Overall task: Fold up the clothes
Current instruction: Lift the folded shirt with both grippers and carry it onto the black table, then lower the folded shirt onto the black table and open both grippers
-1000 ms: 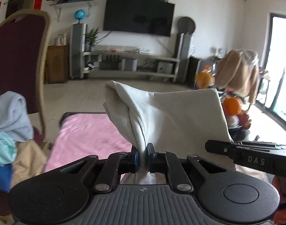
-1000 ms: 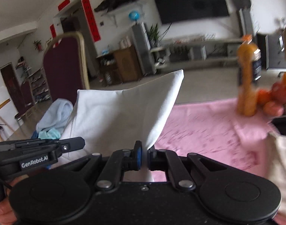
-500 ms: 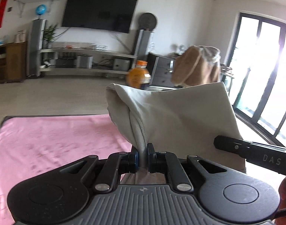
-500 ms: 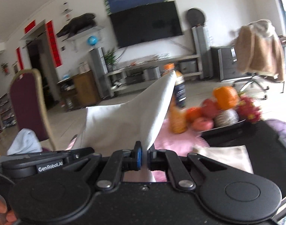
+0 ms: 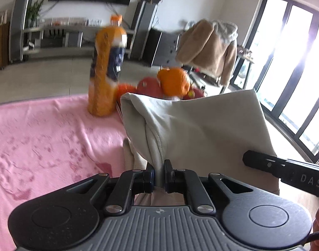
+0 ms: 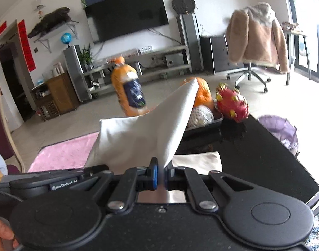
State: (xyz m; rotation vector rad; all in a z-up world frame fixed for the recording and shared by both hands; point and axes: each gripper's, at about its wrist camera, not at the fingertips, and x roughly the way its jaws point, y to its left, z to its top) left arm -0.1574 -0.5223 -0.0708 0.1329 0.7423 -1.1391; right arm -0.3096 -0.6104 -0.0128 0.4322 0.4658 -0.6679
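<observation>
A folded cream-white garment [image 5: 197, 129] hangs in the air between my two grippers. My left gripper [image 5: 158, 174] is shut on one edge of it. My right gripper [image 6: 162, 176] is shut on the other edge, and the garment [image 6: 146, 138] rises in a peak in front of it. The pink cloth [image 5: 44, 138] covers the table below and to the left. Another folded cream piece [image 6: 197, 161] lies flat on the dark tabletop just beyond my right gripper. The right gripper's body [image 5: 285, 171] shows at the right of the left wrist view.
An orange drink bottle [image 5: 106, 69] stands on the pink cloth. A tray of fruit [image 6: 209, 108] with a dragon fruit [image 6: 232, 102] sits behind it on the dark table [image 6: 264, 156]. A purple basket [image 6: 280, 129] is at the far right. A chair with a tan jacket [image 6: 255, 37] stands beyond.
Both grippers have swung to the right with the garment still held. The view has left the maroon chair and clothes pile and now faces the bottle, fruit tray and dark table.
</observation>
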